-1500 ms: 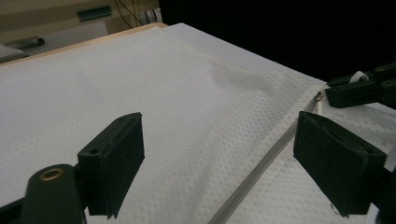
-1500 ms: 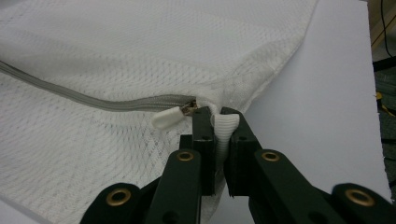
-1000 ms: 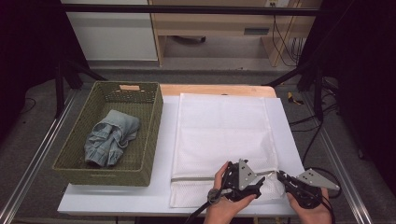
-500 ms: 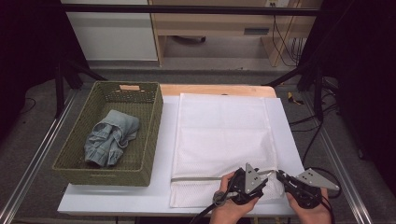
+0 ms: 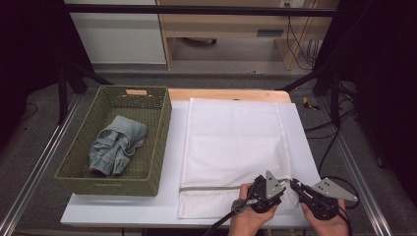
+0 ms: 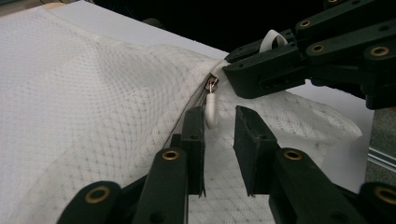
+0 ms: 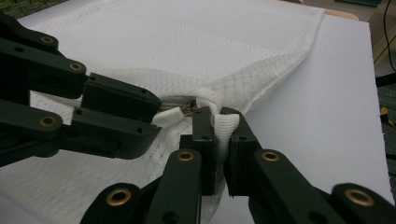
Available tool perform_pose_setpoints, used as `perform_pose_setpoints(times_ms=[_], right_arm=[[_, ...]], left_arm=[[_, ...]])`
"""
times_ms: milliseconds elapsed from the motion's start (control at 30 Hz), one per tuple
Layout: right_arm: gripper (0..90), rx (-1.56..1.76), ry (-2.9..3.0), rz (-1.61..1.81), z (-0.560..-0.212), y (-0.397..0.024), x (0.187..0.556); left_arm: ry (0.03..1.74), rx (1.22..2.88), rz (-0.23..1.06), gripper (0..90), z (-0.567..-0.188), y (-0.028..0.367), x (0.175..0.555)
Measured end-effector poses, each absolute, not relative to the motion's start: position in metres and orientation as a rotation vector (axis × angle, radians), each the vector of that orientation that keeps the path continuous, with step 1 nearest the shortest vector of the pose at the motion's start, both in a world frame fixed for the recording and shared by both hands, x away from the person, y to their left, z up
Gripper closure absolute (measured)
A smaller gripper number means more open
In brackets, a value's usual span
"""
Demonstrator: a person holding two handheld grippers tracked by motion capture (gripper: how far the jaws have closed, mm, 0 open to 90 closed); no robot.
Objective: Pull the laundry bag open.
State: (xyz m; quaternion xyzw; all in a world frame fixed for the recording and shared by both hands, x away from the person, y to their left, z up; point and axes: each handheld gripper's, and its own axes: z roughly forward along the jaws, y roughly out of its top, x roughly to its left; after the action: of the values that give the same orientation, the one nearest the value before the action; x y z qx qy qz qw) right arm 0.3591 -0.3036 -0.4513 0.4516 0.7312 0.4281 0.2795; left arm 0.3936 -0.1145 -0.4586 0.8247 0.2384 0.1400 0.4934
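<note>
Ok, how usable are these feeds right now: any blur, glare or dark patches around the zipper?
Left gripper view: zipper pull sharp, near linkages soft, dark background. Right gripper view: webbing loop in the right gripper crisp, no glare, left gripper slightly soft. High view: mesh laundry bag evenly lit, surroundings dark, zipper too small to read.

basket (image 5: 161,137) — green wicker, table's left | denim garment (image 5: 117,145) — inside basket

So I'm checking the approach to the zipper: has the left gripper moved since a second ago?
Yes. In the high view the left gripper has shifted right along the mesh laundry bag toward the right gripper, its jaws closing around the zipper pull.
</note>
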Motion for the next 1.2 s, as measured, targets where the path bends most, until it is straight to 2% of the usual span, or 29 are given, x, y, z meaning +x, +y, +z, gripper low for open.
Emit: perform_pose_setpoints(times_ms=[200,467,667,1200], right_arm=[[85.1,1.203,1.966,1.151,-0.4508,-0.3030,0.3592],[85.6,1.197,1.975,1.153,-0.4506,-0.3016,0.3587],[85.7,1.196,1.977,1.147,-0.4511,-0.3022,0.3590],[86.7,1.197,1.997,1.096,-0.4488,-0.2975,0.3582]], left_arm=[[0.571,2.007,0.329,79.4,-0.4597,-0.1197,0.3964],[0.599,2.008,0.318,80.1,-0.4633,-0.1220,0.3997],[0.635,1.998,0.318,85.7,-0.4631,-0.1219,0.3998],[0.683,1.990,0.357,86.6,-0.4651,-0.1213,0.3927]])
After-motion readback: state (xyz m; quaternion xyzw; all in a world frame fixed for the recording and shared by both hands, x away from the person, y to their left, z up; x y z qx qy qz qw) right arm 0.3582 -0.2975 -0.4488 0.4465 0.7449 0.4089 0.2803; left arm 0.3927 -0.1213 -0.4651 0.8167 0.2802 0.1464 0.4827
